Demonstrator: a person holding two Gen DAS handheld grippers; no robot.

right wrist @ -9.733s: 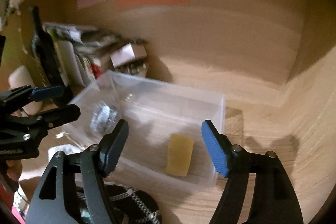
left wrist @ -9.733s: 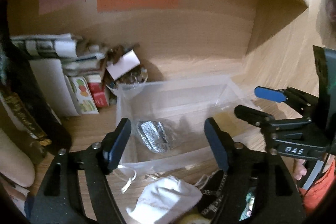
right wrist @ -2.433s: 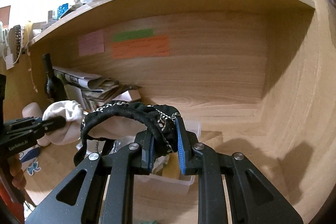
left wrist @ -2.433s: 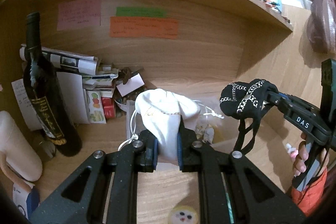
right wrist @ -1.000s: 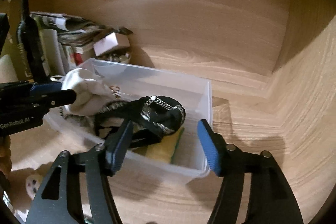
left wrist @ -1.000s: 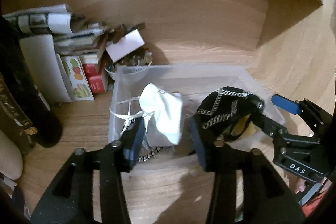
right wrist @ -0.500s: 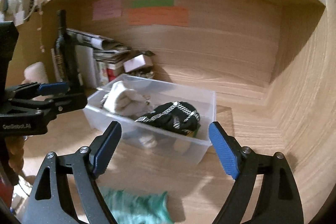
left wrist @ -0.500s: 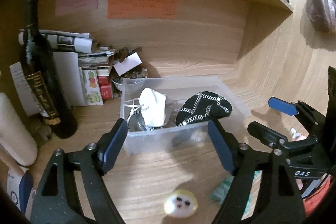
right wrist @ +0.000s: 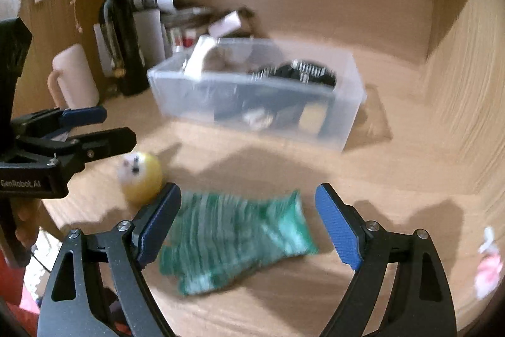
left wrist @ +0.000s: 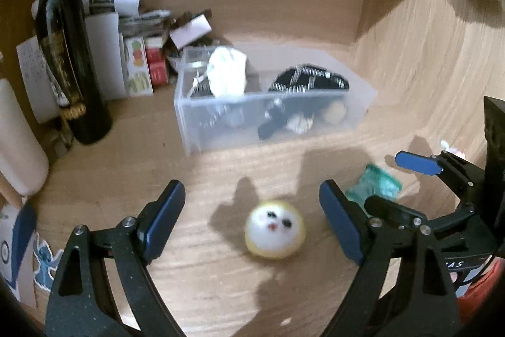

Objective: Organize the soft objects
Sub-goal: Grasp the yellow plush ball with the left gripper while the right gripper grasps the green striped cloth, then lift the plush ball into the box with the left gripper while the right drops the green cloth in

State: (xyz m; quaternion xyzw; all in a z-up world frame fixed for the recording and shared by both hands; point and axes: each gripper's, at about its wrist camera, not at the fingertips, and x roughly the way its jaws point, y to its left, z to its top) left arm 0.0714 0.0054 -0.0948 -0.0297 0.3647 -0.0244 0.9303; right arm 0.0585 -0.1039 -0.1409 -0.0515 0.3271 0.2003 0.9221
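A clear plastic bin (left wrist: 221, 128) (right wrist: 344, 128) stands on the wooden desk and holds a white pouch (left wrist: 227, 75) and a black chain-trimmed piece (left wrist: 309, 78) (right wrist: 300, 73). A yellow-and-white plush ball (left wrist: 274, 232) (right wrist: 140, 174) lies on the desk in front of the bin, between my left gripper's (left wrist: 252, 223) open fingers. A green striped cloth (right wrist: 233, 239) (left wrist: 374, 183) lies flat between my right gripper's (right wrist: 249, 226) open fingers. Both grippers are empty.
A dark wine bottle (left wrist: 68, 52) (right wrist: 118, 30), papers and small boxes (left wrist: 139, 65) stand at the back left. A pale mug (right wrist: 74, 78) stands left of the bottle. A small pink-white thing (right wrist: 487, 267) lies at far right. Wooden walls close the back and right.
Both grippers have pulled back from the bin and tipped down toward the desk front. The plush ball and green cloth now sit between their open fingers.
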